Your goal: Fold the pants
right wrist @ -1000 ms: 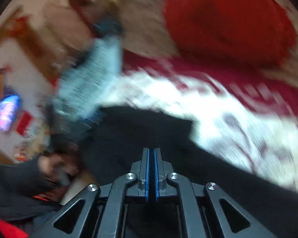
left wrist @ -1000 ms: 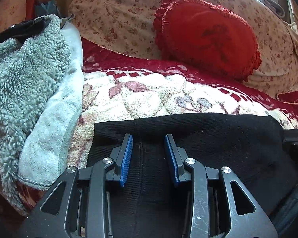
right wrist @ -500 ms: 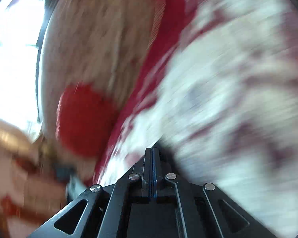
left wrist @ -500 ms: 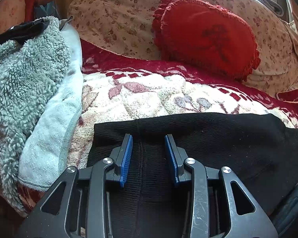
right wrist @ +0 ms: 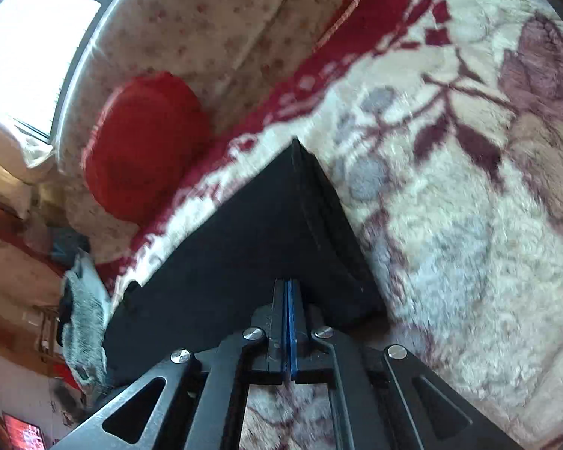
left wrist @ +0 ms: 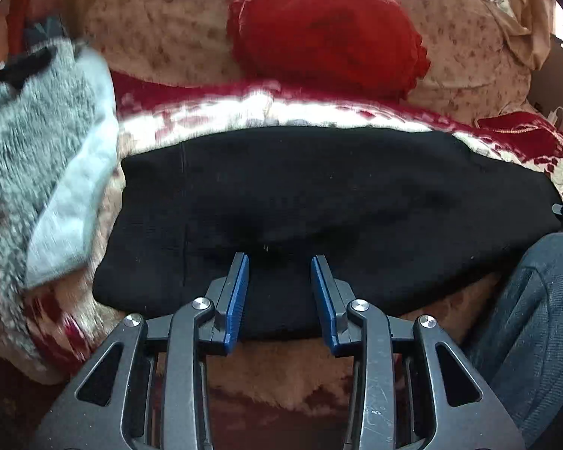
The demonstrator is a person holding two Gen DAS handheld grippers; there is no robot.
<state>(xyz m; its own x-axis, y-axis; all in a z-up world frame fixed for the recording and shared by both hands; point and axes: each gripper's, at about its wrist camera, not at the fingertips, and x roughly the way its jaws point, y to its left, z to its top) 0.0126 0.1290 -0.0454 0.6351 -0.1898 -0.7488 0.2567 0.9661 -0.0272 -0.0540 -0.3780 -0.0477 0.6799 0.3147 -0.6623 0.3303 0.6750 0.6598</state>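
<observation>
Left wrist view, left to right: grey fleece throw [left wrist: 26, 150] bunched at the left edge, black pants [left wrist: 319, 195] laid across the floral blanket [left wrist: 214, 112] in the middle, red ruffled cushion [left wrist: 326, 33] behind them against the sofa back, a person's dark trouser leg [left wrist: 536, 318] at the right.

Changes: half a second ago the left gripper [left wrist: 279, 262] sat well over the cloth; now it has pulled back, near hem of the pants is level with the pad bases and bare blanket shows under the frame. Jaws apart, pads straddle the hem edge and clamp nothing. Frame is smeared on the left, so the hand is on the move.

Right wrist view: a second ago it was a blur; now it has settled. Right gripper [right wrist: 289, 292] has jaws together, pads flush, tips over the near edge of the pants [right wrist: 251, 247]. Can't tell whether any cloth is pinched between them; none visible.

Pants: folded into a flat, long black slab with a stacked double edge and a clean corner pointing away. Knit ribbed fabric, a soft dip mid-panel, no loose leg trailing.

My read: one fold done, both hands repositioning at the near edge for the next one.
</observation>
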